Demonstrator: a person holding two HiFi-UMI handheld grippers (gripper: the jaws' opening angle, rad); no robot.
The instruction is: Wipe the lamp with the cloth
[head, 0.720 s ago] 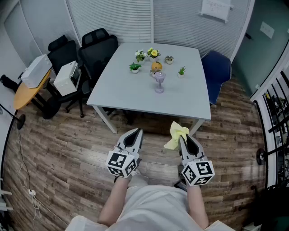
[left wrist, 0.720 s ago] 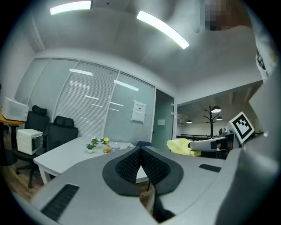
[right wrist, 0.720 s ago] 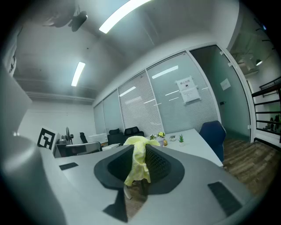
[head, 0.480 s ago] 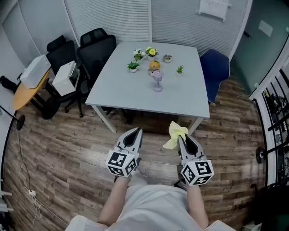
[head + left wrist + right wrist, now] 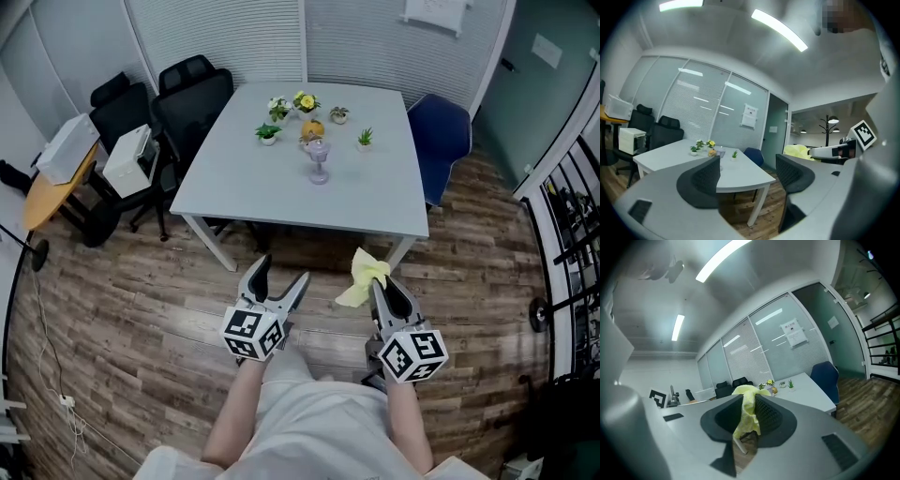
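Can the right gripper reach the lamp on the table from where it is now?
Probably not yet: the right gripper, shut on the cloth, is short of the table and the lamp stands mid-table. Nothing blocks it.

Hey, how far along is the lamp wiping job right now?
Done: the crumpled yellow cloth is clamped in the right gripper. In hand: both grippers are held over the wooden floor, short of the white table, the left gripper open and empty. Left: reaching the small lilac lamp standing on the table, and all the wiping; the cloth is nowhere near it yet.
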